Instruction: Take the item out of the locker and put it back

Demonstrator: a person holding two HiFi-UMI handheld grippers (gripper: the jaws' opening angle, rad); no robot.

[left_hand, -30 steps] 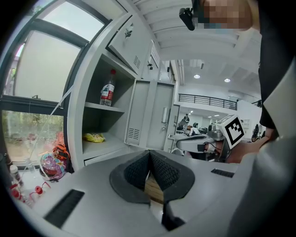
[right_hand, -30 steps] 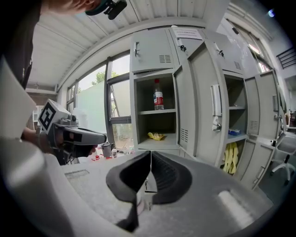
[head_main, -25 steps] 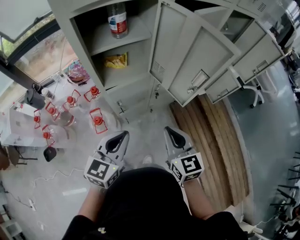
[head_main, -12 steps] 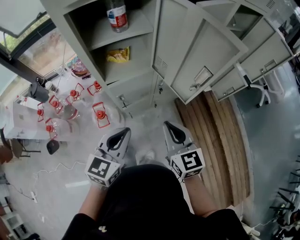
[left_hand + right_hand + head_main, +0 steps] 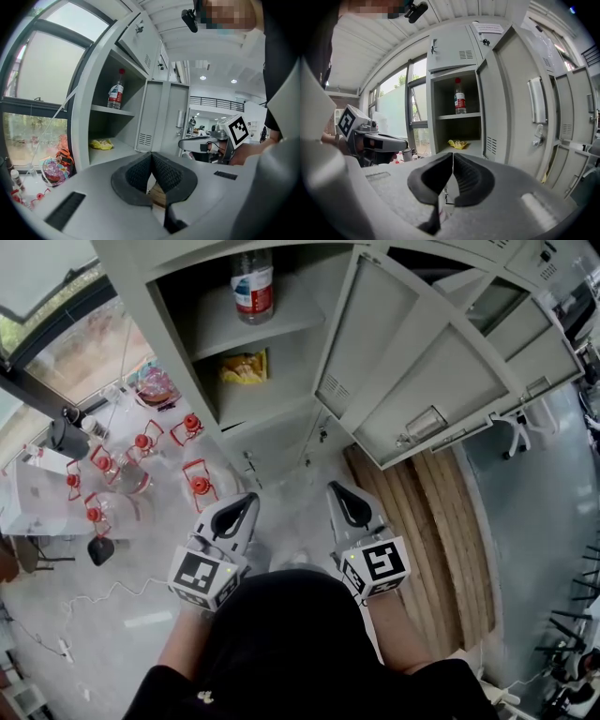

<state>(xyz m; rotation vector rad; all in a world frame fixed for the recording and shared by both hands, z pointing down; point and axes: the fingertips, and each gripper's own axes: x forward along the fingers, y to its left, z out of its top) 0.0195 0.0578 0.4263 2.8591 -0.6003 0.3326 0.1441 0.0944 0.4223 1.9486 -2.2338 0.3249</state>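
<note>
Two shelves of the open locker (image 5: 141,306) fill our head view, bottle (image 5: 253,285) above, yellow packet (image 5: 246,367) below; left tongs (image 5: 249,507) and right tongs (image 5: 336,492) hang outside it. Left gripper view: pressed together, empty. Right gripper view: likewise. Reaching in closed, we'd probably topple the bottle.

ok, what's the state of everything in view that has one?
locker door: swung open
bottle: upright on upper shelf, cap on
snack packet: lying on lower shelf
left claw: shut, empty
right claw: shut, empty
</note>
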